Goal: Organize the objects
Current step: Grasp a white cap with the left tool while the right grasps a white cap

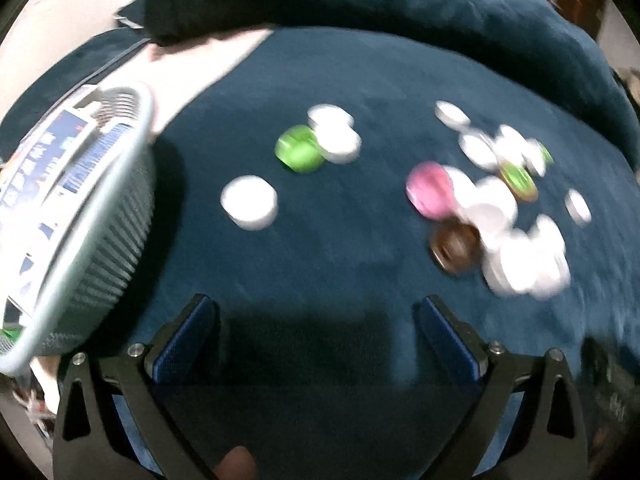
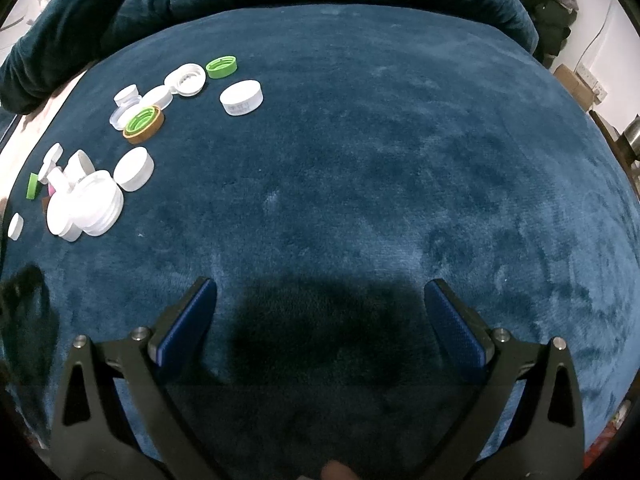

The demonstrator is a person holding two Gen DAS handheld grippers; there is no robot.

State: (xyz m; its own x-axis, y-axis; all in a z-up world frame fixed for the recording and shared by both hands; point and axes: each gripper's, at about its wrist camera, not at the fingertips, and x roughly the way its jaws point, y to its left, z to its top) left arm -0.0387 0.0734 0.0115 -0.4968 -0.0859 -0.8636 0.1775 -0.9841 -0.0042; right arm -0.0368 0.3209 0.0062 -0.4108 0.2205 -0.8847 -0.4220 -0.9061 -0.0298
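Both the left gripper (image 1: 316, 320) and right gripper (image 2: 320, 304) hover with jaws wide and empty — nothing picked yet. Loose caps (image 2: 134, 170) lie scattered at the right view's upper left, likely bound for the basket (image 1: 100, 216) at the left view's left edge.

My left view: basket (image 1: 104, 216) at 9 o'clock on the blanket (image 1: 360, 80), boxes (image 1: 52, 152) in it. One cap (image 1: 249, 201) lies alone near centre; at 12 o'clock three caps (image 1: 320, 142) touch each other. The main pile of caps (image 1: 492, 196) sits at 2 o'clock, some stacked, blurred. My right view: all caps lie at 10 o'clock, far cluster (image 2: 176, 88) behind near cluster (image 2: 86, 196), one cap (image 2: 241, 97) just right of the far cluster. Bare blanket lies before my fingers.
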